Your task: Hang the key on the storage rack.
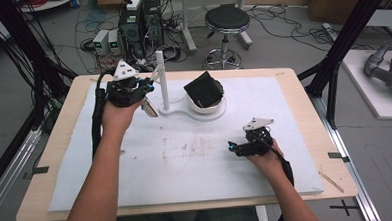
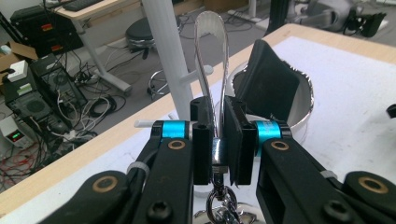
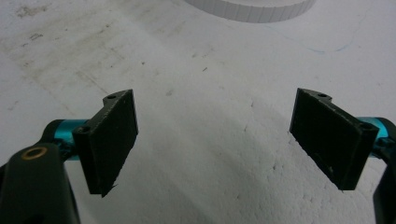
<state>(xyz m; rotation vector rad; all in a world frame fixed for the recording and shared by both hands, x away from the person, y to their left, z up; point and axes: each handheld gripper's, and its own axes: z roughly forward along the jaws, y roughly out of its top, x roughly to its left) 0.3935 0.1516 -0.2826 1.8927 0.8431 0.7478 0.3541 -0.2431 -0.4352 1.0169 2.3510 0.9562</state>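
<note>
My left gripper (image 2: 215,140) is shut on a narrow silver metal loop (image 2: 211,51) that stands upright between its pads. A small chain and ring (image 2: 218,203) hang below the jaws. In the high view the left gripper (image 1: 150,86) is at the back left of the mat, close to the white post (image 1: 161,77), and a pale oval tag (image 1: 149,108) dangles under it. The post (image 2: 166,56) carries a short peg (image 2: 198,73) just behind the loop. My right gripper (image 3: 215,135) is open over bare mat, nothing between its pads; the high view shows it (image 1: 233,148) at the front right.
The post rises from a flat white base (image 1: 181,112) joined to a white cup (image 1: 207,108) that holds a tilted black box (image 1: 203,89). A white foam mat (image 1: 186,161) covers the wooden table (image 1: 303,93). Beyond the table stand a stool (image 1: 226,21) and computers with cables.
</note>
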